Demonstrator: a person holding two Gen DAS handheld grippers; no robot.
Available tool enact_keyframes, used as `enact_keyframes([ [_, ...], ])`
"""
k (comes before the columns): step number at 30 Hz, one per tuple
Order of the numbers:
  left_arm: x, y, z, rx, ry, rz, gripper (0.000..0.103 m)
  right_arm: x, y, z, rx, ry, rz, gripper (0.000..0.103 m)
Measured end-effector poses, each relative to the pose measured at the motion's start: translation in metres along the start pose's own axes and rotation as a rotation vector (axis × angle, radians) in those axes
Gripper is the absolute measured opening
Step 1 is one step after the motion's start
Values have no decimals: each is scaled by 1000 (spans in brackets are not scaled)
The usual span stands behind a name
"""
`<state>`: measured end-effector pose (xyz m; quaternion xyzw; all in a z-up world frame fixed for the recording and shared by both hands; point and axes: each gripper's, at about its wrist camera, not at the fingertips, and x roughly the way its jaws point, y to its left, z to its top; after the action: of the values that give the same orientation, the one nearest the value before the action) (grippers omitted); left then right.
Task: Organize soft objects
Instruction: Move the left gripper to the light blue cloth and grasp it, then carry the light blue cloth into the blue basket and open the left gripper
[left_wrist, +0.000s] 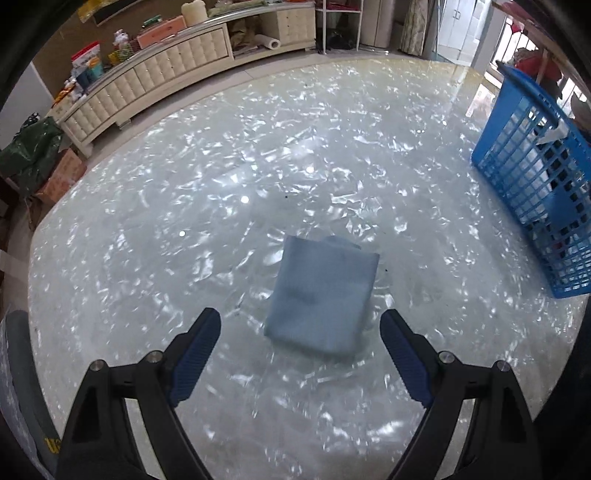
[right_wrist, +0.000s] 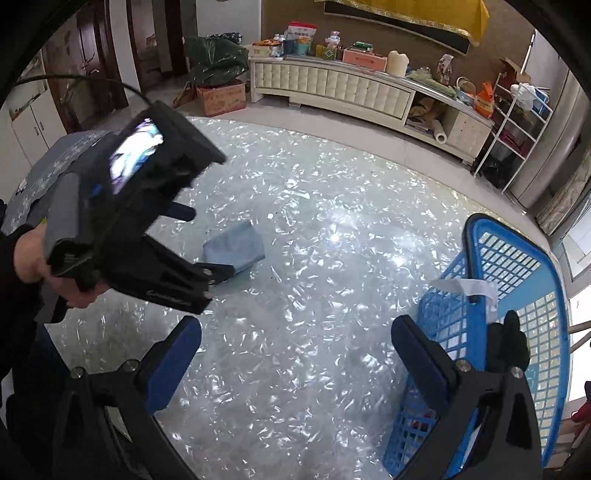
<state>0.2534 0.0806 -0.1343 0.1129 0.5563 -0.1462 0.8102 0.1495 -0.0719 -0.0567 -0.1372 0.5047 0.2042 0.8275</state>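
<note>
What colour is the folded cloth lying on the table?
Light blue; the folded cloth shows best in the left wrist view.

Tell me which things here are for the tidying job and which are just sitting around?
For the job:
folded blue cloth
blue basket
left gripper, open
right gripper, open

Just lying about:
cream cabinet
cardboard box
paper roll

One folded blue cloth (left_wrist: 321, 299), one blue basket (left_wrist: 535, 192), two tongs: left (left_wrist: 300, 332), right (right_wrist: 295, 334).

Pale blue cloth (left_wrist: 321, 297), blue basket (left_wrist: 535, 155)
</note>
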Motion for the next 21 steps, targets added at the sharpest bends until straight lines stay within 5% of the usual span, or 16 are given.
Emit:
enact_keyframes([
  [4,19,0,7,12,13,-14,85,6,-3,-1,6,19,-5,103],
  [12,40,6,15,-10,31,-53,47,5,-10,0,21,18,-12,103],
  [14,37,3,17,-2,31,-61,26,6,-11,0,28,16,-13,103],
  [21,32,-7,15,8,20,-91,9,1,-13,-1,40,5,-13,103],
])
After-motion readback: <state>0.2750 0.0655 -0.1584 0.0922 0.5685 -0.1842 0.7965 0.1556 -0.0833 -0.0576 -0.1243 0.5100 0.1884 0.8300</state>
